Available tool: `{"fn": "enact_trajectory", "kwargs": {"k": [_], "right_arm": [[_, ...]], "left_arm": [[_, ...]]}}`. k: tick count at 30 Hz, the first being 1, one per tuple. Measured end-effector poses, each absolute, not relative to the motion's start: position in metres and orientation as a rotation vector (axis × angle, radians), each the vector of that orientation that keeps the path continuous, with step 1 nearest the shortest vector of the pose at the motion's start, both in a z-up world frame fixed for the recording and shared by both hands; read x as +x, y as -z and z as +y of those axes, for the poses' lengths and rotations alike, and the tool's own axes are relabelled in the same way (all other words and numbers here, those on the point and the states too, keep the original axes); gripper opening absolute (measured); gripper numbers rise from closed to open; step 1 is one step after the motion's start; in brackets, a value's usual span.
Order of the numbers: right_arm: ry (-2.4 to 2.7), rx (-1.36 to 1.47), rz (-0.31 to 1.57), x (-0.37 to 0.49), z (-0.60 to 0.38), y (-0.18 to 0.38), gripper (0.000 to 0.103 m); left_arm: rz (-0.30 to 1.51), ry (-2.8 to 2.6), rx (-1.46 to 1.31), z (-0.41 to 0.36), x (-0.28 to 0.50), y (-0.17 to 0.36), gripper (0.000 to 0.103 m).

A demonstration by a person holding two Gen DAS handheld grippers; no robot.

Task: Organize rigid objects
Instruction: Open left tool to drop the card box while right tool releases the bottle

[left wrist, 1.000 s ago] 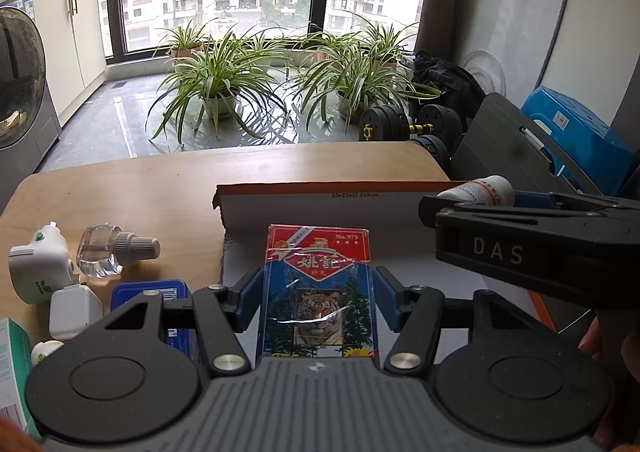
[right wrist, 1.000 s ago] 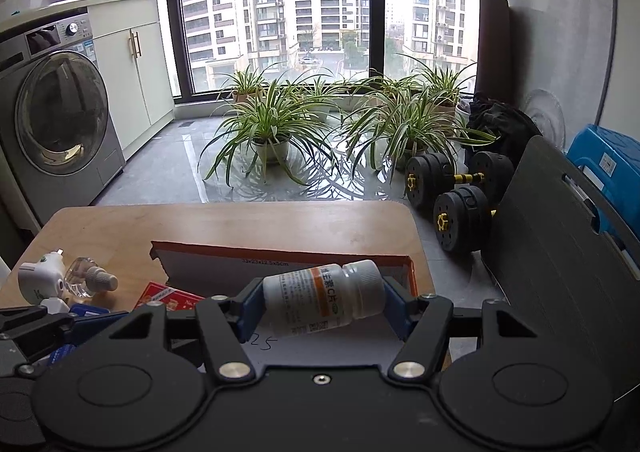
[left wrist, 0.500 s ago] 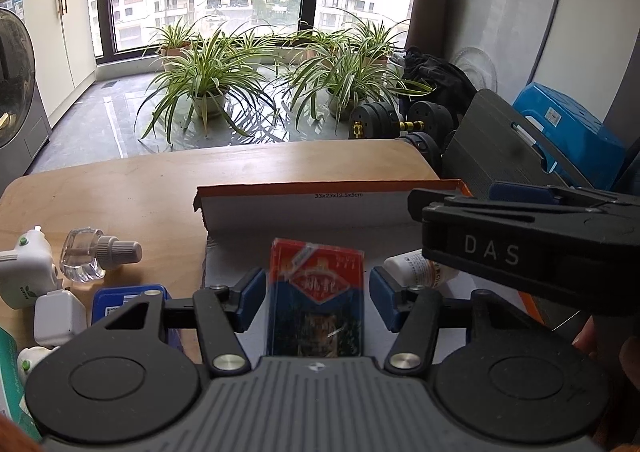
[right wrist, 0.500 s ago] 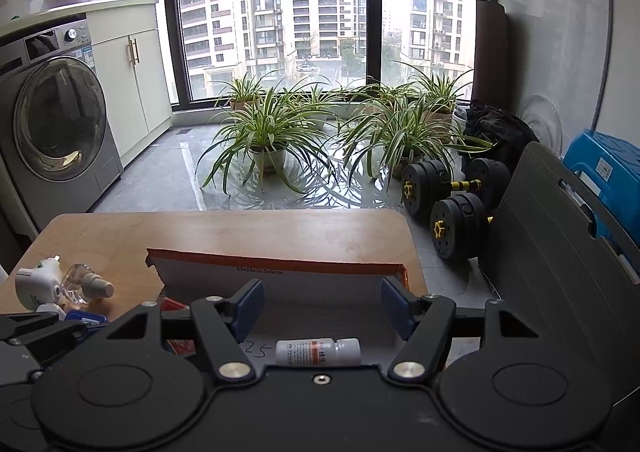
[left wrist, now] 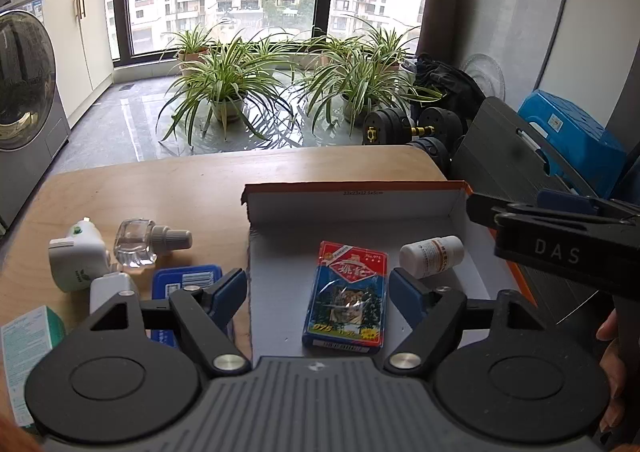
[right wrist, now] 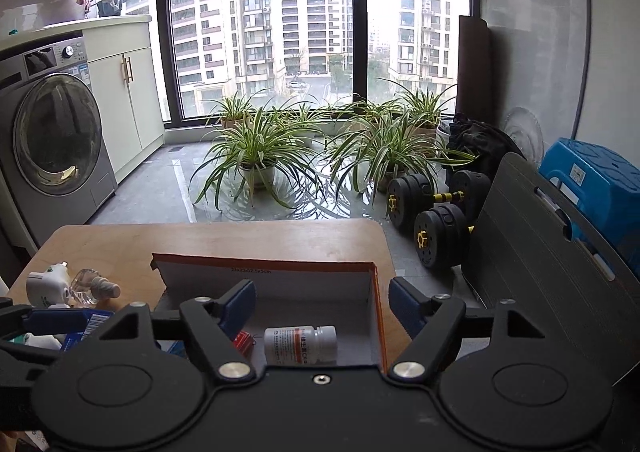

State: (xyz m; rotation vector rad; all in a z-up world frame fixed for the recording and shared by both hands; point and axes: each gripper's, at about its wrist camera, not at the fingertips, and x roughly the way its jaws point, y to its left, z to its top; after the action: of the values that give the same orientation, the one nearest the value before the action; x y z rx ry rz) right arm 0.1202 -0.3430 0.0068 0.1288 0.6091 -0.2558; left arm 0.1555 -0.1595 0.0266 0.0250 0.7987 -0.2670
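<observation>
A shallow cardboard box (left wrist: 352,198) (right wrist: 280,280) with orange edges lies on the wooden table. Inside it a blue and red card pack (left wrist: 347,294) lies flat, and a white pill bottle (left wrist: 432,255) (right wrist: 300,344) lies on its side to its right. My left gripper (left wrist: 318,290) hovers above the pack, jaws opening, pads clear of it. My right gripper (right wrist: 322,302) hangs over the bottle, jaws opening, touching nothing; its black body (left wrist: 560,248) crosses the right of the left wrist view. Only a red corner of the pack (right wrist: 244,342) shows past the right gripper's finger.
Left of the box sit a white plug-in device (left wrist: 78,256), a clear refill bottle (left wrist: 148,244), a blue tin (left wrist: 186,282), a small white block (left wrist: 112,288) and a green-and-white carton (left wrist: 28,344). Potted plants (right wrist: 256,148), dumbbells (right wrist: 432,212) and a washing machine (right wrist: 52,144) stand beyond the table.
Both grippers let go: the card pack and the pill bottle dropped into the box, and both pairs of jaws spread wide while the grippers pulled back and up a little.
</observation>
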Motion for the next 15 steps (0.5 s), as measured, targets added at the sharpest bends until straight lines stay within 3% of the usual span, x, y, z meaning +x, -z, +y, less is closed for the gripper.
{"fn": "enact_trajectory", "kwargs": {"k": [15], "right_arm": [[0.231, 0.166, 0.648, 0.053, -0.294, -0.018, 0.087]], "left_arm": [[0.809, 0.220, 0.006, -0.114, 0.103, -0.042, 0.092]]}}
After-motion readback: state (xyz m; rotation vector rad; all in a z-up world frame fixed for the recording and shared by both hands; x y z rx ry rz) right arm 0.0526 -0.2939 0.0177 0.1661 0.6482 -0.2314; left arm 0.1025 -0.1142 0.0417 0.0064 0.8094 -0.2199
